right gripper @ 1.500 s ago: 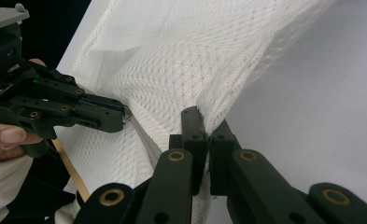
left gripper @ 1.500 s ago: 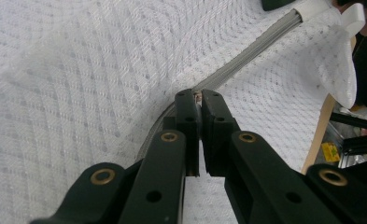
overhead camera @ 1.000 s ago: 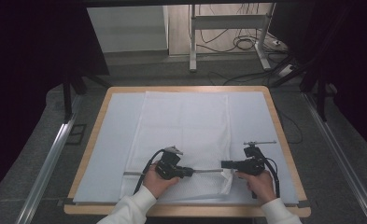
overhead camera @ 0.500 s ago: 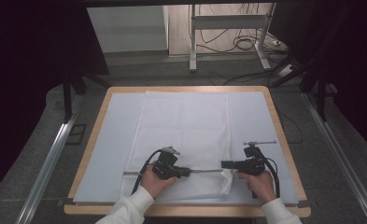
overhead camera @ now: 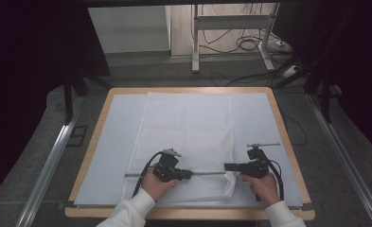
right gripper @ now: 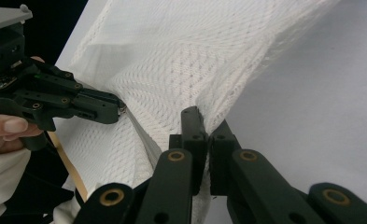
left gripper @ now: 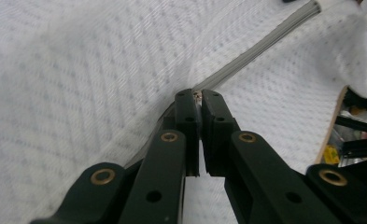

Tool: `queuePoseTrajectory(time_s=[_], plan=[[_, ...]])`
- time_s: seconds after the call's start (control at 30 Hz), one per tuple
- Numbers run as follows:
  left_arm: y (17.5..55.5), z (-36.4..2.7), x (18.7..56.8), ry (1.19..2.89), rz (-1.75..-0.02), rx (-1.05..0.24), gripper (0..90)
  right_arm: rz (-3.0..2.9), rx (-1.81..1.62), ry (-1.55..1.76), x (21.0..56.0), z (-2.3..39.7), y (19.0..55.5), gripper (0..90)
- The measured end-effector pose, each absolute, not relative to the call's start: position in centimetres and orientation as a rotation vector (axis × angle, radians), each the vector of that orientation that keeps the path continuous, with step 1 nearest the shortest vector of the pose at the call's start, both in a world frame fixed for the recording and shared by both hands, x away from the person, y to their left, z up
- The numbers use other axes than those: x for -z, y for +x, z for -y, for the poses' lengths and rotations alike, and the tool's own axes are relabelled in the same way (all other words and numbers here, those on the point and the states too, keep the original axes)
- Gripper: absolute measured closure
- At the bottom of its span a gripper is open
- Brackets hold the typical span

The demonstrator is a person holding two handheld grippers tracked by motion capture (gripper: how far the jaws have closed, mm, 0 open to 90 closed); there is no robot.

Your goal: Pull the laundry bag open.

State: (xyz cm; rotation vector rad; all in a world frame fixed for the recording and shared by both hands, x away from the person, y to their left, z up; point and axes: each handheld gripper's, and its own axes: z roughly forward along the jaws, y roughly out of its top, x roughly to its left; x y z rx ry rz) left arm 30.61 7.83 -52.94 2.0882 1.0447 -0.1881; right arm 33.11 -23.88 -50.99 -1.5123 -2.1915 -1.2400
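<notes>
A white mesh cloth is pinched at its 6 o'clock edge by the left gripper and the right gripper, fingers pressed together; uneven pulling could slip it free.

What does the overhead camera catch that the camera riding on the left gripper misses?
High view: the whole table with its wooden rim, floor cables, both hands, the right gripper.

Left gripper view: close up, its own black jaws pinched shut on the cloth's grey stripe, and the woven dotted texture.

Both: the white cloth and the left gripper gripping it.
</notes>
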Motion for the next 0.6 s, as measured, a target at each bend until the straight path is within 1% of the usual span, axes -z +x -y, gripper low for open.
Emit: queuePoseTrajectory(time_s=[0.6], plan=[[30.5, -9.6, 53.0, 2.066, -1.085, 0.179, 87.1, 2.189, 1.242, -1.52, 51.0, 24.1, 33.1, 87.7]])
